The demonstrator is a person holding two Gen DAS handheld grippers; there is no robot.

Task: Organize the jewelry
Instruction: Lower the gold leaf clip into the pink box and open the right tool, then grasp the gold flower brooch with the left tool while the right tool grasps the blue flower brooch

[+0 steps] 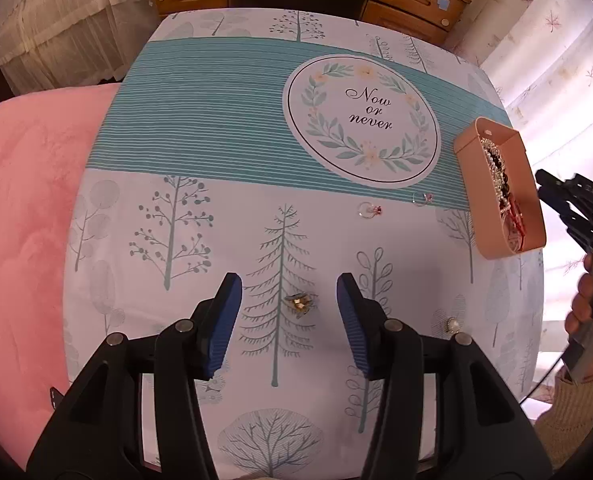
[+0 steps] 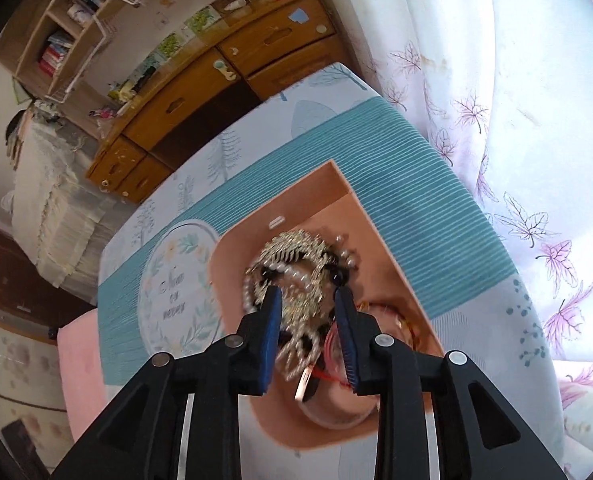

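My left gripper (image 1: pixel 288 306), jaws spread, brackets a loose gold piece (image 1: pixel 299 302) low centre, two rings (image 1: pixel 370 210) wait mid-frame, the peach tray (image 1: pixel 469 168) at right holds most, right gripper (image 2: pixel 307 308) released above it

Left gripper (image 1: pixel 288 300): black plastic frame with triangular cut-outs, round silver pivot pins, two fingers (image 1: pixel 221 322) faced with blue ribbed pads. Right gripper (image 2: pixel 307 320): same build, black arms, silver pins, blue ribbed pads; seen from the left wrist view it shows as a black body with blue parts and a grey handle. Right hand (image 1: pixel 584 308): bare skin, beige knit sleeve (image 1: pixel 572 412) at the wrist. A thin black cable (image 1: pixel 544 380) hangs below the handle.
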